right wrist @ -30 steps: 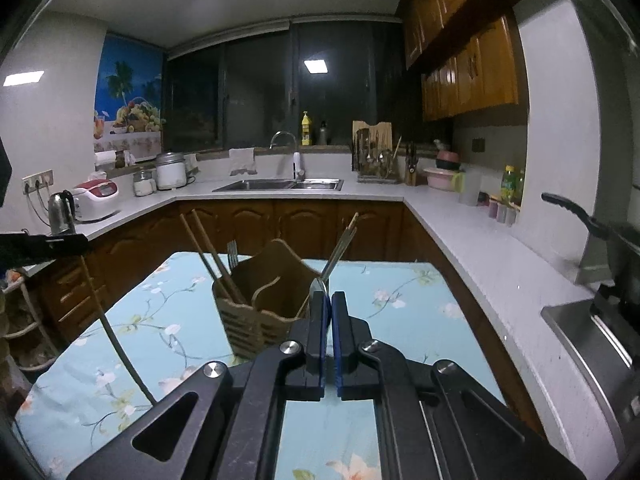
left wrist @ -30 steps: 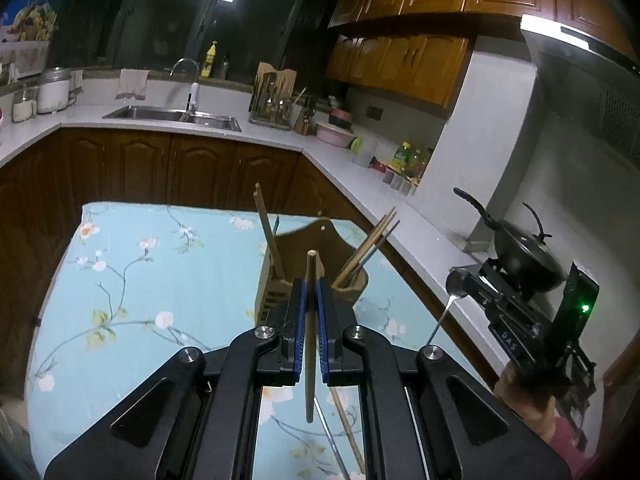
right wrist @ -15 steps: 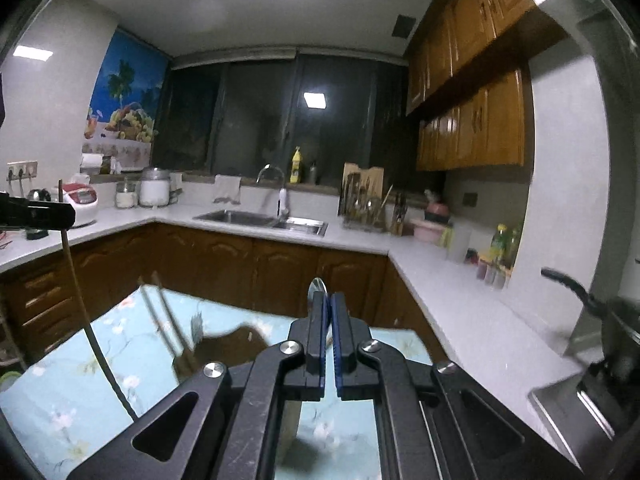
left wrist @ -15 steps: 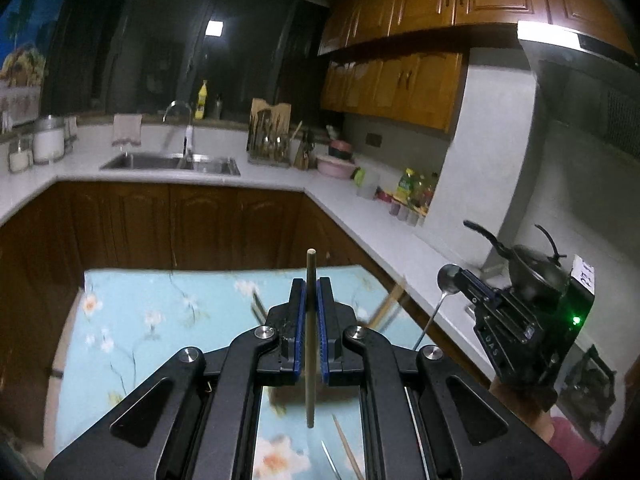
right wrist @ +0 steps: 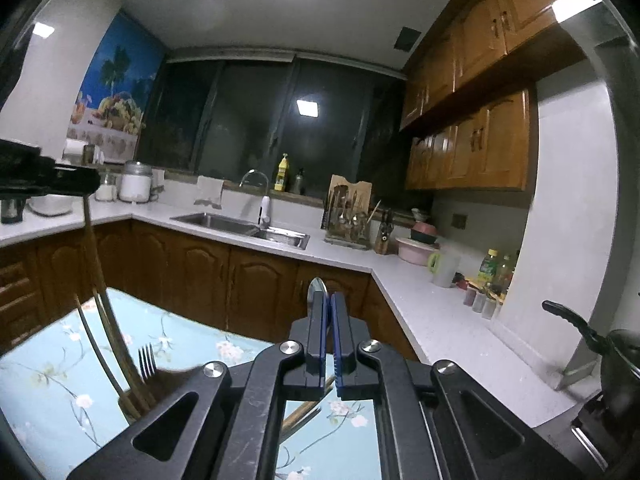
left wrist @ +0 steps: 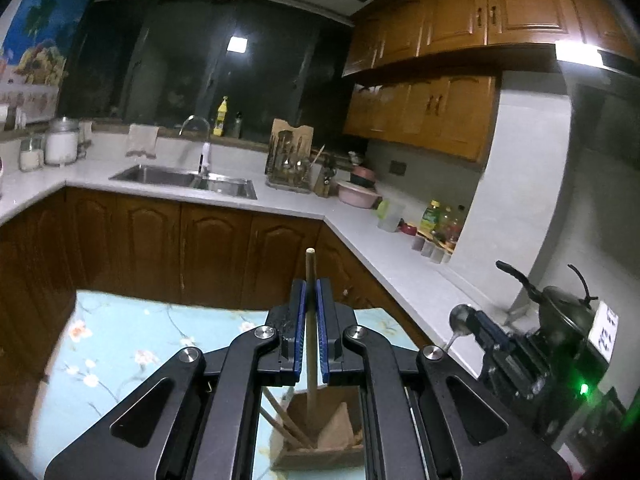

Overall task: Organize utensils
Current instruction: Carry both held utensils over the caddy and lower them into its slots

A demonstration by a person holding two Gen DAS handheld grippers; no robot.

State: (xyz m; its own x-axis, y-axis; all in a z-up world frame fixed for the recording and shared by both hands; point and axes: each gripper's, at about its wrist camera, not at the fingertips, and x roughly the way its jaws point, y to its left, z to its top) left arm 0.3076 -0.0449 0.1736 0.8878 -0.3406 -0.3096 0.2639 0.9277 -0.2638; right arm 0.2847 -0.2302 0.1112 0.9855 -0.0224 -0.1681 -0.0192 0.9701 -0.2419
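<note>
Two grippers: my left gripper [left wrist: 310, 292] pinches one chopstick [left wrist: 309, 320] above the wooden holder [left wrist: 316, 440]; my right gripper [right wrist: 329, 312] pinches one spoon [right wrist: 317, 288]; only its view shows the fork [right wrist: 147, 362].

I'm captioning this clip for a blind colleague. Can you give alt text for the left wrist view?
The left gripper is shut on an upright wooden chopstick, above a wooden utensil holder on a floral blue tablecloth. At right, the right gripper holds a metal spoon; behind is a dark kitchen.
</note>
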